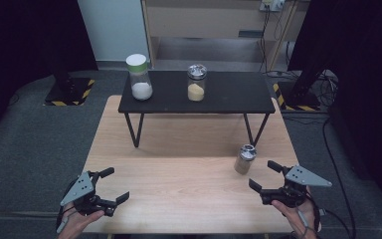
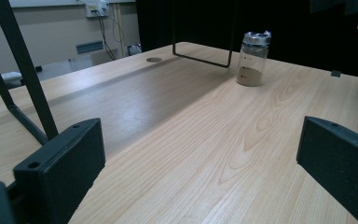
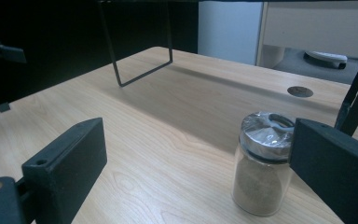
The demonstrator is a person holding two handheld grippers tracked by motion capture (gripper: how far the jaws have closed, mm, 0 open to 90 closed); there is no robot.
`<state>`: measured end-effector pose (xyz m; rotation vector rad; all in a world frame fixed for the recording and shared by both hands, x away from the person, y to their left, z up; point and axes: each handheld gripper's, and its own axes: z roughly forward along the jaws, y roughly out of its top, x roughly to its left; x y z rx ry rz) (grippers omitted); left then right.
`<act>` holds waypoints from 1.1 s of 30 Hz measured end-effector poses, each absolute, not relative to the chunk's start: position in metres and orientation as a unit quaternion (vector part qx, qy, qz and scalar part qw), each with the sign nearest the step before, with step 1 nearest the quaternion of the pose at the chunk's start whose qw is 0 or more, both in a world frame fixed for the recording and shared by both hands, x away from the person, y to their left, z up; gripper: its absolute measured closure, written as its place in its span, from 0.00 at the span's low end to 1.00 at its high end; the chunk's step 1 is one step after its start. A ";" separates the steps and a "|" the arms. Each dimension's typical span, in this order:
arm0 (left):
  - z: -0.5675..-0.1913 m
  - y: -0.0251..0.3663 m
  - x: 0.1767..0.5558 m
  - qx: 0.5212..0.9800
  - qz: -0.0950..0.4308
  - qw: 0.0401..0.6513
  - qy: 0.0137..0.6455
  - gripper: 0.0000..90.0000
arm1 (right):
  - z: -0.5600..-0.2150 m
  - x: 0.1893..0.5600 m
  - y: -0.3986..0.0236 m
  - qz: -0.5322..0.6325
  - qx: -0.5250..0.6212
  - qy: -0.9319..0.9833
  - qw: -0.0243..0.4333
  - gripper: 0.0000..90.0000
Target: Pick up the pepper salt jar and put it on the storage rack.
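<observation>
The right gripper [image 1: 264,176] is held with its jaws spread wide and nothing between them; the small clear glass jar with a silver metal lid and brown powder [image 1: 244,159] stands upright on the light wooden table [image 1: 179,184] just ahead of it, close to its far jaw but not touching. The left gripper [image 1: 111,185] also gapes wide and empty, well apart from that jar, which stands far off ahead of its jaws [image 2: 253,58]
</observation>
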<state>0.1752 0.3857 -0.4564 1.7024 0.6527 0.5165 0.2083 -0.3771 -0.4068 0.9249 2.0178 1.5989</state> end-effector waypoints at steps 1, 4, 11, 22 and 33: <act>-0.456 0.385 0.175 0.730 0.221 0.583 0.280 0.00 | -0.406 0.208 -0.378 0.572 0.332 0.722 0.203 0.05; -0.456 0.386 0.175 0.730 0.222 0.583 0.280 0.00 | -0.403 0.209 -0.379 0.568 0.336 0.723 0.206 0.05; -0.456 0.386 0.175 0.730 0.221 0.583 0.280 0.00 | -0.395 0.213 -0.378 0.559 0.344 0.725 0.211 0.05; -0.456 0.386 0.175 0.730 0.222 0.583 0.281 0.00 | -0.382 0.226 -0.380 0.548 0.353 0.728 0.215 0.05; -0.456 0.386 0.175 0.730 0.222 0.583 0.281 0.00 | -0.370 0.249 -0.375 0.524 0.362 0.740 0.217 0.04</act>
